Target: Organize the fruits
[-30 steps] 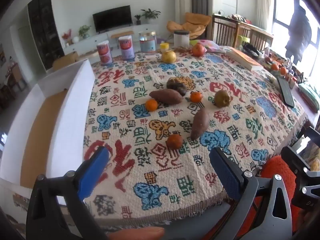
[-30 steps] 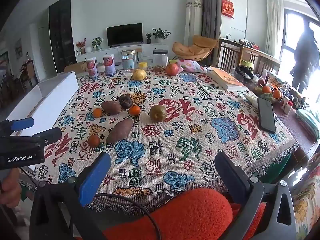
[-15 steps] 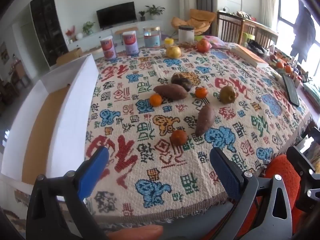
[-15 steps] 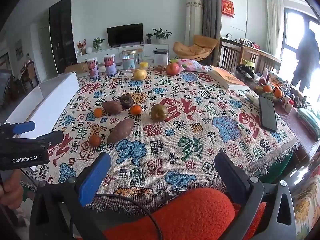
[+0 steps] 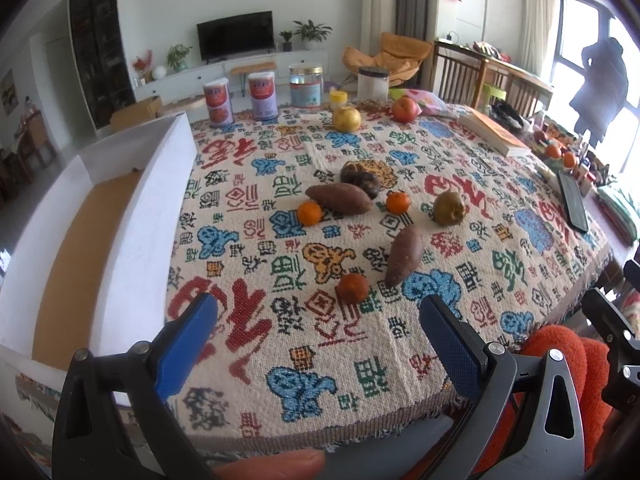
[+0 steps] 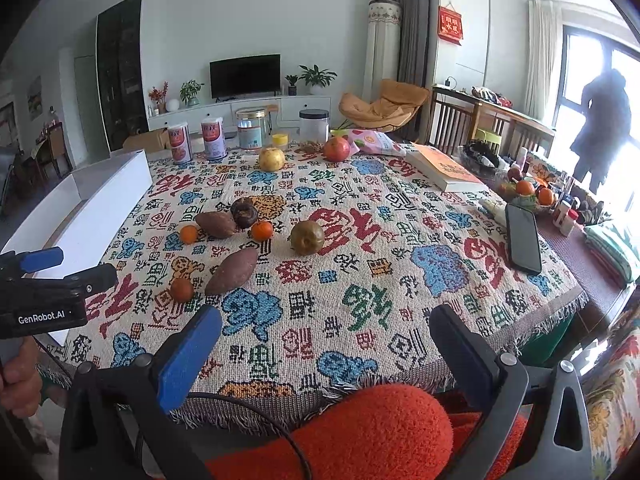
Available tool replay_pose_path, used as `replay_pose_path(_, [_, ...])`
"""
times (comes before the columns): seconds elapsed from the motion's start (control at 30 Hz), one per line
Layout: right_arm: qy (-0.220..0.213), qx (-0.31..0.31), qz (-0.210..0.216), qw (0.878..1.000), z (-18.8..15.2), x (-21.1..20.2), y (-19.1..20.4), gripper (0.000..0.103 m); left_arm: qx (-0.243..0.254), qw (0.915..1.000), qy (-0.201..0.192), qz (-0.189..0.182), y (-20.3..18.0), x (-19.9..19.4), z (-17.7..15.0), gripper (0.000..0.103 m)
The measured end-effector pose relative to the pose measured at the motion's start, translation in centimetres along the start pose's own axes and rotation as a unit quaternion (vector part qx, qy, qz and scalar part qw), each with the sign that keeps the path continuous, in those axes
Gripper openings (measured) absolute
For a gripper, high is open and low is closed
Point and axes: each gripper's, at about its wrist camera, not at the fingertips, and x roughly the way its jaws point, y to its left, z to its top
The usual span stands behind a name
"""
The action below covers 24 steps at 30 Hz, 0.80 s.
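Both your left gripper (image 5: 316,332) and right gripper (image 6: 324,344) are spread wide, holding nothing; the white cardboard box (image 5: 132,216) is cut off at left.

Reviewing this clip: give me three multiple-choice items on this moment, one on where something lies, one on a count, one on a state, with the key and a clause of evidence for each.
1. Where is the black phone?
A. near the table's right edge
B. inside the white box
C. between the two sweet potatoes

2. How many small oranges lie on the patterned tablecloth?
A. one
B. three
C. five

3. How is the left gripper?
A. shut on an orange
B. open, empty
C. shut on a sweet potato

Key: 1 A, it lies by the right edge, past the book. 2 B, three show. 3 B, its blue pads stand wide apart, nothing between.
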Motion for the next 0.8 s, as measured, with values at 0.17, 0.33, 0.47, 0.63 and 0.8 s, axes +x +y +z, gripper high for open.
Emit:
replay_pose_path(0.17, [-0.013,-0.001,0.0,1.0,-0.3,-0.9,0.1,0.103,0.008,0.9999,0.011,-0.002,-0.9,0.4,0.0,0.102])
replay_pose_path(0.33, [0.003,-0.006,0.013,1.0,-0.9,0.0,0.4,0.103,0.005,0.9999,0.009,0.0,-0.8,0.1,-0.3,0.102])
replay_pose_path(0.47, [-0.004,-0.004,0.017,1.0,-0.9,-0.2,0.4,0.103,-0.004,0.9999,0.01,0.001,-0.3,0.0,-0.2,0.102])
replay_pose_path(0.63, [-0.015,-0.004,0.014,1.0,-0.9,-0.5,0.4,0.103,-0.004,0.9999,0.012,-0.002,-0.3,0.2,-0.1,0.102])
replay_pose_path(0.8, [-0.009,-0.001,0.013,1.0,-1.2,-0.3,0.2,0.103,-0.018,0.9984,0.039,-0.037,0.7,1.4,-0.6,0.102])
